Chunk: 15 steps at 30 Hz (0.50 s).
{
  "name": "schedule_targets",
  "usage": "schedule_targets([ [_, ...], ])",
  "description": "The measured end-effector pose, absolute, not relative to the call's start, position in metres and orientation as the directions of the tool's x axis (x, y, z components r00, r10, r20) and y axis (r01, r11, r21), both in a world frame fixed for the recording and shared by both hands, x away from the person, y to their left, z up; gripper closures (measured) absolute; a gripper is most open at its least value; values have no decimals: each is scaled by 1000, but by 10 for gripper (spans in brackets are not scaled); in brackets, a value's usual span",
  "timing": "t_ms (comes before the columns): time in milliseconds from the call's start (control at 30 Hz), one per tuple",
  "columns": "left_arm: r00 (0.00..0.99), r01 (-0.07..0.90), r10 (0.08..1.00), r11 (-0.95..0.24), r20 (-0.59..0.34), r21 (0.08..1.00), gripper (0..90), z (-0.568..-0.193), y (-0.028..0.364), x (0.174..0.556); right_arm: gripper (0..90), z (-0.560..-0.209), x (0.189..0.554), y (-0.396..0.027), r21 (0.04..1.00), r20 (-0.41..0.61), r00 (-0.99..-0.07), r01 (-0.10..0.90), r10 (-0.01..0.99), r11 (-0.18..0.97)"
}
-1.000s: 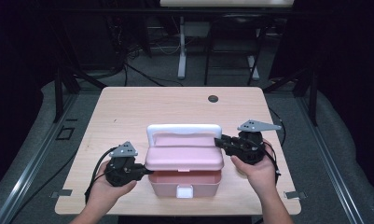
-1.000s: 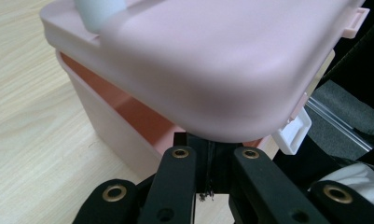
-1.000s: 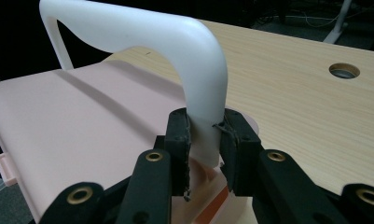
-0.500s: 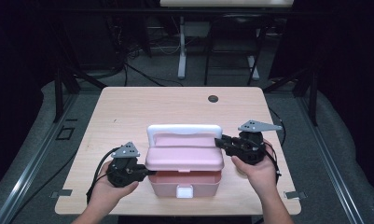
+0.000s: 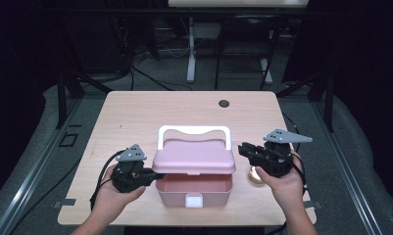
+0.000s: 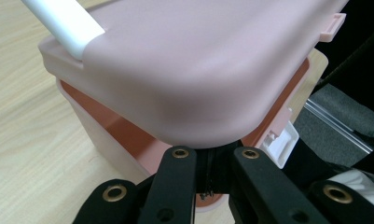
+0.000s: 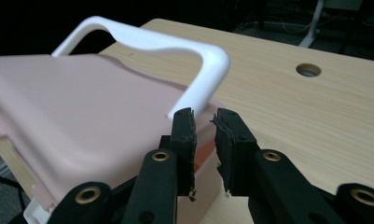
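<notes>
Lid [image 5: 194, 156] now propped up off box [image 5: 194, 188], left gripper [image 5: 152, 177] clamped on its corner. Right gripper [image 5: 244, 149] just narrowing, nothing between, jaws slightly apart. Swinging fully open probably next.

Blocked in the table [image 5: 135, 117] middle by the pink box [image 5: 194, 188] with half-raised lid [image 5: 194, 157] and white handle [image 5: 194, 131]. Open wood far, left and right. Small round object [image 5: 255, 177] just right of box.

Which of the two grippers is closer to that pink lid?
Left. The left gripper sits under the raised pink lid at its left front corner, jaws closed. The right gripper stands just off the lid's right end, by the white handle.
</notes>
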<state>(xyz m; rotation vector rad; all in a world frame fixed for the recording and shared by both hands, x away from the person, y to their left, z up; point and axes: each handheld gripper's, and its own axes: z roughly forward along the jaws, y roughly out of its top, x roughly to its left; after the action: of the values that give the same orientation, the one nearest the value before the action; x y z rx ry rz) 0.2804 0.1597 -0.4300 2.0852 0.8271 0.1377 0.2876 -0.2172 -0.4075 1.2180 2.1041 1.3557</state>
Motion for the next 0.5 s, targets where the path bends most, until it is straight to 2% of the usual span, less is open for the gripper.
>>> schedule_targets([
  [200,773,502,605,-400,-190,767,898,-419,160,285,824,-419,281,-225,855,148,-552,489,821,175],
  [500,771,489,614,-401,-169,774,898,-406,157,291,887,-436,275,-218,838,154,-583,505,798,208],
])
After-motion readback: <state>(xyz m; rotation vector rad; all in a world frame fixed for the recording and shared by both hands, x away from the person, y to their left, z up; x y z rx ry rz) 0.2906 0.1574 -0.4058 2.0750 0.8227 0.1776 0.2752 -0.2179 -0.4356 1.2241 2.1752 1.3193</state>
